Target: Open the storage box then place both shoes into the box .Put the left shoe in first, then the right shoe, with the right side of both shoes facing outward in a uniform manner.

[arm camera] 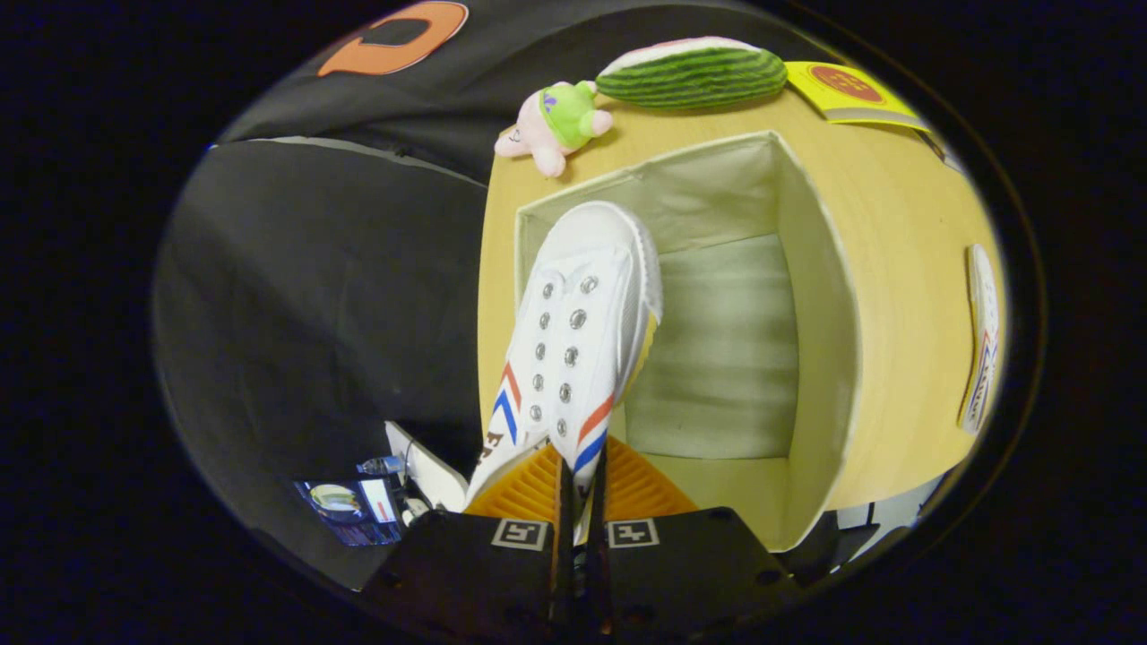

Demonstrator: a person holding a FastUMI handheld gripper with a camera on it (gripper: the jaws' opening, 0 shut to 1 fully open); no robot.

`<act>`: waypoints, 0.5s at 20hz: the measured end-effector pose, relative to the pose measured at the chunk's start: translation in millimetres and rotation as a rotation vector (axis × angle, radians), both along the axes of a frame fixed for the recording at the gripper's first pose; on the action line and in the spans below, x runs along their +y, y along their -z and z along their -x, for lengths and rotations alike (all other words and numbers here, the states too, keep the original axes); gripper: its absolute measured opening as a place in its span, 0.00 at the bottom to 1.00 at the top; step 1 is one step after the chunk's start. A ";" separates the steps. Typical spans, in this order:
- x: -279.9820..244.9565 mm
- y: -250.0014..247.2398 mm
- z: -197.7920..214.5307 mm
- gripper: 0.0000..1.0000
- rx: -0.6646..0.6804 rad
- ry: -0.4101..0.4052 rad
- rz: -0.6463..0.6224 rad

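The gripper [580, 488] has its two fingers drawn close together, pinching a thin part of the white shoe [573, 349] near the ankle opening; the exact edge they hold is hidden between the pads, so which part of the collar it is cannot be told. The shoe runs away from the fingers, toe pointing ahead, showing two rows of metal eyelets and red and blue chevron stripes on both flanks. No laces can be made out.

The storage box [811, 296] serves as the landmark. It stands open on the wooden table [905, 269], pale fabric walls around a striped floor. The held shoe hangs over the box's left wall, its toe above the inside near the far left corner; whether it touches the wall cannot be told. The box's near wall is partly cut off behind the fingers.

To the right of the box, apart from it, lies the second shoe [981, 340], strongly squeezed by the lens and seen edge-on. Beyond the box's far left corner sits a pink plush toy [556, 125], and beside it a watermelon-slice toy [690, 73]. Beyond the box's far right corner lies a yellow card [847, 90], partly cropped.
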State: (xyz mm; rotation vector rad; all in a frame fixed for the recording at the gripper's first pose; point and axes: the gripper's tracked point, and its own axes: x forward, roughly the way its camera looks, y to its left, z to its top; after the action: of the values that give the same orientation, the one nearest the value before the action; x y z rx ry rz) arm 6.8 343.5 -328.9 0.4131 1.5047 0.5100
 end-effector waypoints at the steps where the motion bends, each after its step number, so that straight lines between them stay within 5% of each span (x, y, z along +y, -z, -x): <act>1: -2.1 3.2 -0.6 0.12 -0.002 0.005 0.013; 4: 1.4 7.3 4.8 0.19 0.028 0.018 -0.009; 10: 13.7 -20.6 -2.9 0.95 -0.056 -0.050 -0.063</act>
State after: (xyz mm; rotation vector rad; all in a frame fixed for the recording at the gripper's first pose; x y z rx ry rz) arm 9.7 357.3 -308.3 0.4082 1.4504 0.6053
